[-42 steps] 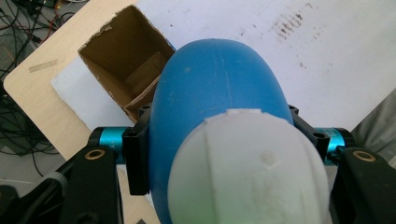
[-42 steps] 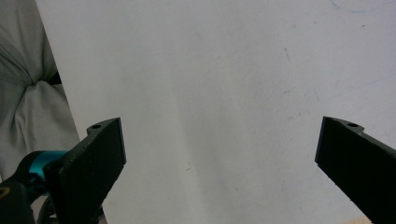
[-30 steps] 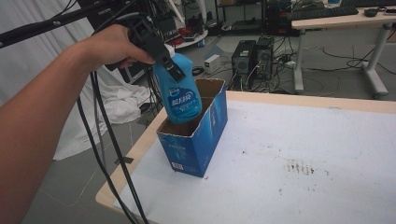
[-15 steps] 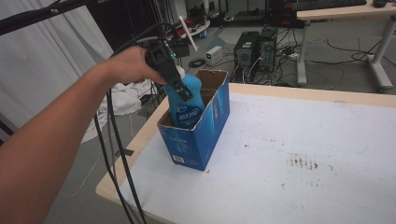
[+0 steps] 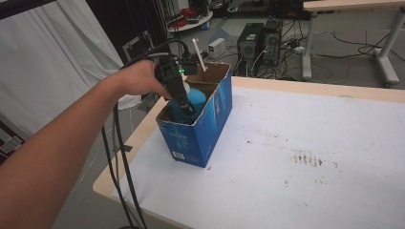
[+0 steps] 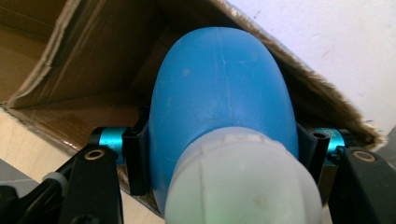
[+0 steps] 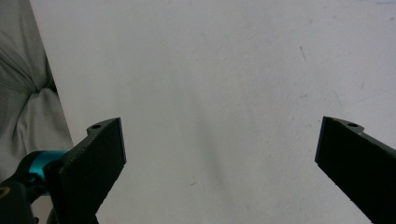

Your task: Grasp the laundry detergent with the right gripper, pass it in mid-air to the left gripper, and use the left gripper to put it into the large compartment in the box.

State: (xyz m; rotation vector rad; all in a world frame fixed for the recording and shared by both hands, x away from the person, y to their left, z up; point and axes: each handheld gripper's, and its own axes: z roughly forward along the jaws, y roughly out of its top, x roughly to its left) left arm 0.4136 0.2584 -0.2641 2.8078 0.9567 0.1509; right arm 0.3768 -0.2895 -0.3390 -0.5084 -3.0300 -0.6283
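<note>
A blue plastic bottle [image 5: 196,98] with a white cap [image 6: 243,186] sits mostly down inside an open blue cardboard box [image 5: 200,131] at the left end of the white table [image 5: 305,143]. My left gripper [image 5: 184,107] reaches into the box from above and is shut on the bottle's neck; in the left gripper view the bottle [image 6: 224,93] is pressed between both jaws against the box's brown inner wall [image 6: 88,60]. My right gripper [image 7: 219,163] hangs open over bare white tabletop, with nothing between its jaws.
The box stands near the table's left edge [image 5: 143,138]. A white curtain [image 5: 52,62] hangs to the left. Computer towers [image 5: 260,40], cables and another desk [image 5: 353,9] lie beyond the far edge. White cloth [image 7: 23,102] shows beside the table in the right gripper view.
My left gripper has carried the blue bottle down from above the box rim into the box. The camera view has shifted a little.
</note>
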